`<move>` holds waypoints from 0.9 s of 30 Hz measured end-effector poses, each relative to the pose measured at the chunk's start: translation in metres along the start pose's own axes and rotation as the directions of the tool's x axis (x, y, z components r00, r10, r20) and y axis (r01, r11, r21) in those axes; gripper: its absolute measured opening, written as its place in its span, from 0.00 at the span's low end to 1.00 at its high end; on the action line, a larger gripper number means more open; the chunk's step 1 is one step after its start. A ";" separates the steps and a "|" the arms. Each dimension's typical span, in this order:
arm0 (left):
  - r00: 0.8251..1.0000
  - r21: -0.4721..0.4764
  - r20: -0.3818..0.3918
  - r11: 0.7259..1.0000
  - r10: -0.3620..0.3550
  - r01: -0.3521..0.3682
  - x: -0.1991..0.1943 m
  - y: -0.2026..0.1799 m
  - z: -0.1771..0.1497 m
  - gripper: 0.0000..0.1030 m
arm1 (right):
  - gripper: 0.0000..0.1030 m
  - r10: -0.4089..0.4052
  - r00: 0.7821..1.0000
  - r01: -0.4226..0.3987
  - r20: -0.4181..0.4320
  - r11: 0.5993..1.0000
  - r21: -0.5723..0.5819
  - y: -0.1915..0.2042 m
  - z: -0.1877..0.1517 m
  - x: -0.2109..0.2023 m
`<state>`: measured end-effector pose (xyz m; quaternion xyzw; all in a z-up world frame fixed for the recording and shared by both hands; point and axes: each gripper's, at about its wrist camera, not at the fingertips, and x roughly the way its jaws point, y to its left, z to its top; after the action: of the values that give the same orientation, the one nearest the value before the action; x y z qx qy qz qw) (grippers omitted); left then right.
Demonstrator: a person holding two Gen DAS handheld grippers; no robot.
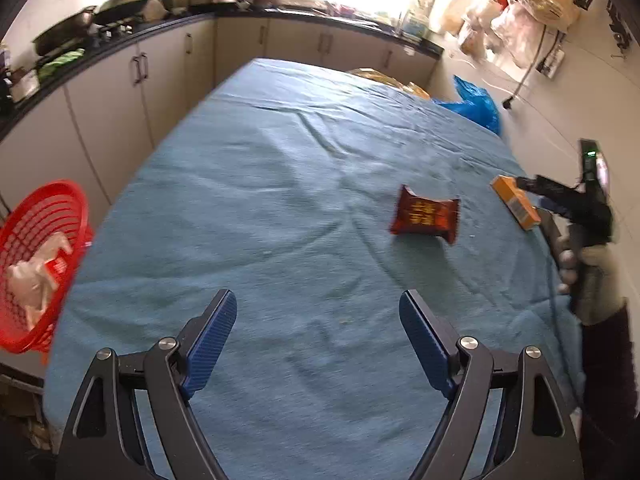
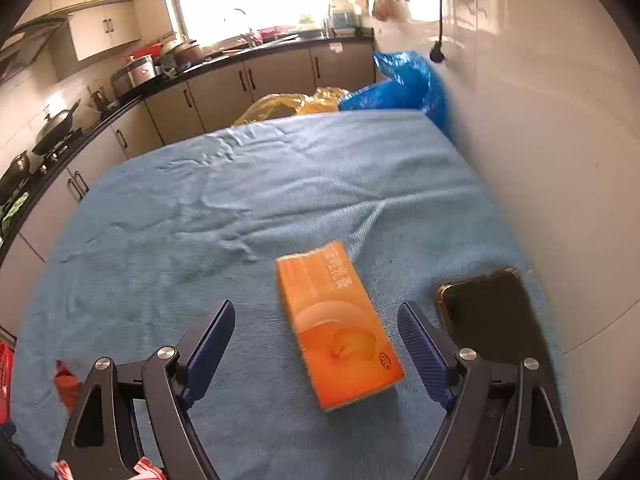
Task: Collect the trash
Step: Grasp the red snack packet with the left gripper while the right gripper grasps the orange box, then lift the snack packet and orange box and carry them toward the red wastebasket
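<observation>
An orange box (image 2: 340,328) lies flat on the blue cloth (image 2: 240,200), between the fingers of my right gripper (image 2: 316,320). It sits nearer the right finger, and the jaws stand open with no pad pressing on it. In the left wrist view the same orange box (image 1: 516,202) lies near the table's right edge, with the right gripper (image 1: 536,196) at it in a gloved hand. A dark red snack packet (image 1: 425,216) lies to its left. My left gripper (image 1: 318,308) hangs open over bare cloth, short of the packet.
A red basket (image 1: 44,240) holding crumpled white trash stands off the table's left edge. A black phone (image 2: 484,308) lies right of the orange box. Blue bag (image 2: 400,84) and yellow bag (image 2: 288,106) sit at the far end. Kitchen counters run along the left and back.
</observation>
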<state>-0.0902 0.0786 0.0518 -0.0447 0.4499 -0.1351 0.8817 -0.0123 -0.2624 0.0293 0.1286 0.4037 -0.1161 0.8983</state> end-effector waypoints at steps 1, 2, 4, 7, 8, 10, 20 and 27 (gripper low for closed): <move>1.000 0.003 -0.011 1.000 -0.010 0.010 0.003 -0.004 0.003 0.80 | 0.84 -0.001 1.000 0.001 -0.005 1.000 0.001 0.000 -0.001 0.007; 1.000 0.003 -0.020 1.000 -0.019 0.019 0.006 -0.008 0.004 0.80 | 0.84 -0.002 1.000 0.002 -0.007 1.000 0.003 0.000 -0.001 0.012; 0.998 -0.002 -0.042 0.999 -0.048 0.048 0.016 -0.016 0.010 0.80 | 0.84 0.014 1.000 -0.014 -0.008 1.000 0.015 -0.001 -0.001 0.021; 0.994 -0.032 -0.073 0.996 -0.082 0.080 0.033 -0.028 0.018 0.80 | 0.70 0.049 0.998 -0.048 -0.039 0.998 0.034 -0.003 -0.006 0.029; 0.993 -0.043 -0.079 0.995 -0.090 0.087 0.037 -0.031 0.022 0.80 | 0.55 0.034 0.999 -0.033 -0.029 0.999 0.024 -0.002 -0.008 0.028; 0.990 -0.075 -0.088 0.992 -0.111 0.104 0.051 -0.041 0.031 0.80 | 0.49 0.052 0.998 -0.052 -0.036 0.999 0.002 0.001 -0.011 0.026; 0.979 -0.155 -0.161 0.983 -0.125 0.100 0.113 -0.079 0.073 0.82 | 0.50 0.135 0.991 -0.135 -0.025 0.991 -0.014 0.001 -0.023 0.022; 0.984 -0.093 -0.175 0.996 -0.016 -0.001 0.123 -0.099 0.074 0.85 | 0.50 0.152 0.988 -0.152 -0.023 0.988 -0.005 0.000 -0.024 0.019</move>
<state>0.0183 -0.0534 0.0191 -0.0751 0.5316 -0.1208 0.8350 -0.0169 -0.2569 -0.0001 0.1572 0.4032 -0.0445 0.9004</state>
